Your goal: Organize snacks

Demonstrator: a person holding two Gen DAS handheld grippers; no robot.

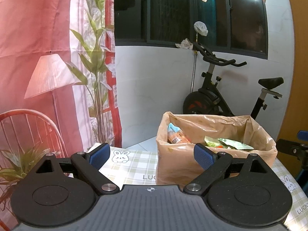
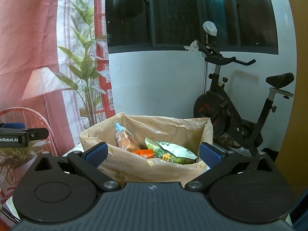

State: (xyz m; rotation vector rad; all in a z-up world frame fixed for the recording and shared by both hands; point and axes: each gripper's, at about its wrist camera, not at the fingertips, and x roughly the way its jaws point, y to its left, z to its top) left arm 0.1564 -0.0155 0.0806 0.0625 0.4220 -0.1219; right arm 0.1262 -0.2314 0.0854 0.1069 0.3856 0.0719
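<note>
A tan paper bag (image 1: 179, 161) (image 2: 154, 169) stands open on the checked tablecloth. Inside it are snack packets: an upright orange and blue packet (image 1: 174, 134) (image 2: 125, 137), a green and white packet (image 1: 227, 143) (image 2: 173, 152) and a small orange one (image 2: 144, 153). My left gripper (image 1: 152, 156) is open and empty, its right finger in front of the bag's near rim. My right gripper (image 2: 153, 154) is open and empty too, and its fingers straddle the bag's near side. Each gripper shows at the edge of the other's view.
The table (image 1: 130, 165) carries a green checked cloth with rabbit prints. An exercise bike (image 1: 221, 94) (image 2: 236, 105) stands behind the bag against a white wall under a dark window. A printed red curtain (image 1: 48, 57) hangs at the left.
</note>
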